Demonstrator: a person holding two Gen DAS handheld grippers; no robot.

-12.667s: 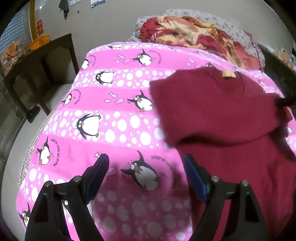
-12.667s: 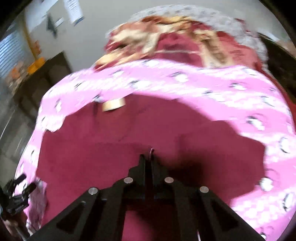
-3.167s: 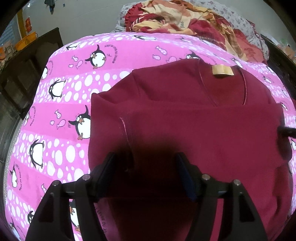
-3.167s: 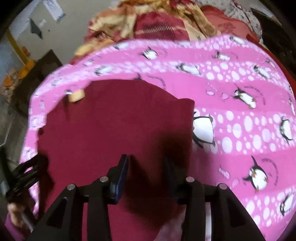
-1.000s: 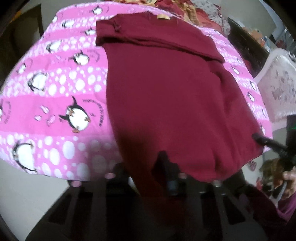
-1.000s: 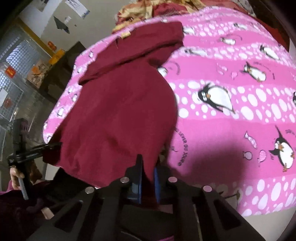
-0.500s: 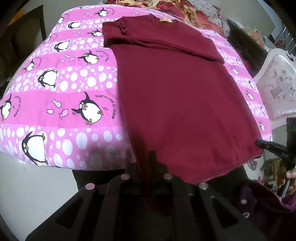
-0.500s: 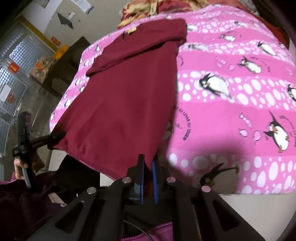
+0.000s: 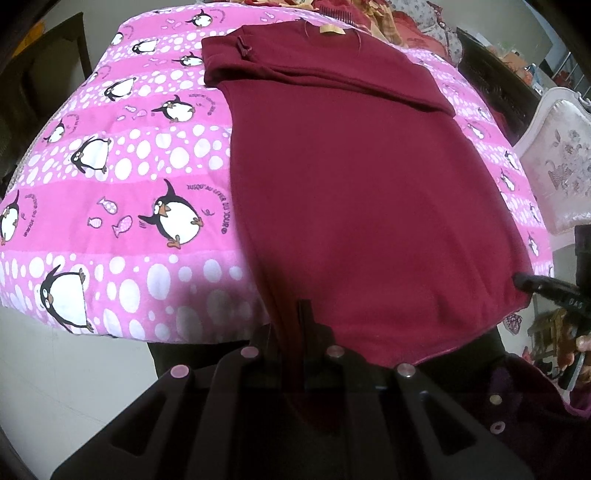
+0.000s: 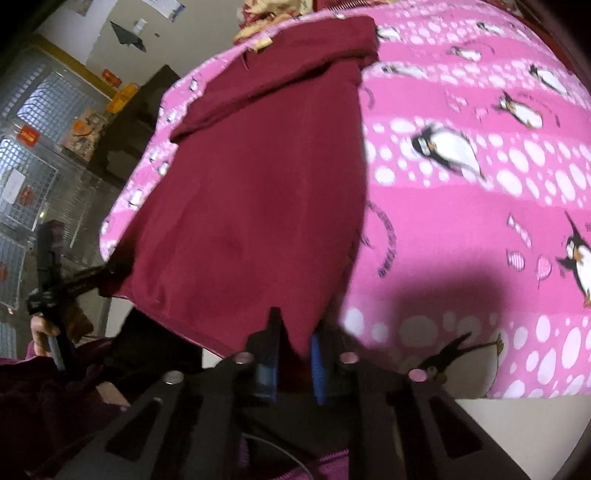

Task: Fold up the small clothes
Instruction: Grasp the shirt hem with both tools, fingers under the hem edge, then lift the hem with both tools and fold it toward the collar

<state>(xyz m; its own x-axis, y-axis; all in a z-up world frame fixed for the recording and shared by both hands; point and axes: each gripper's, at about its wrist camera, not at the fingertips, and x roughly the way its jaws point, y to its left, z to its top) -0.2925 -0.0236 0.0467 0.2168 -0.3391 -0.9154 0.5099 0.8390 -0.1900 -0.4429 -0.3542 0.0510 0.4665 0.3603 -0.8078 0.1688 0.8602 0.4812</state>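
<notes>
A dark red sweater [image 9: 351, 177] lies lengthwise on the pink penguin blanket [image 9: 122, 184], sleeves folded across near the collar with its tan label [image 9: 331, 30]. Its hem hangs past the blanket's near edge. My left gripper [image 9: 291, 325] is shut on the hem's left corner. My right gripper [image 10: 293, 332] is shut on the hem's right corner, with cloth between its blue pads [image 10: 317, 354]. The sweater [image 10: 258, 177] fills the left of the right wrist view on the same blanket [image 10: 480, 184]. Each gripper shows in the other's view, the right one [image 9: 524, 282] and the left one [image 10: 107, 273].
A heap of red and yellow bedding [image 9: 369, 14] lies beyond the sweater. A white padded chair [image 9: 557, 162] stands at the right. A dark wooden table [image 10: 133, 114] stands at the left, by a wire grille wall. Pale floor shows below the bed's edge.
Both grippers, open over the sweater seconds ago, have shut on the hem corners and drawn the hem back over the bed's edge. In the last half second little moved.
</notes>
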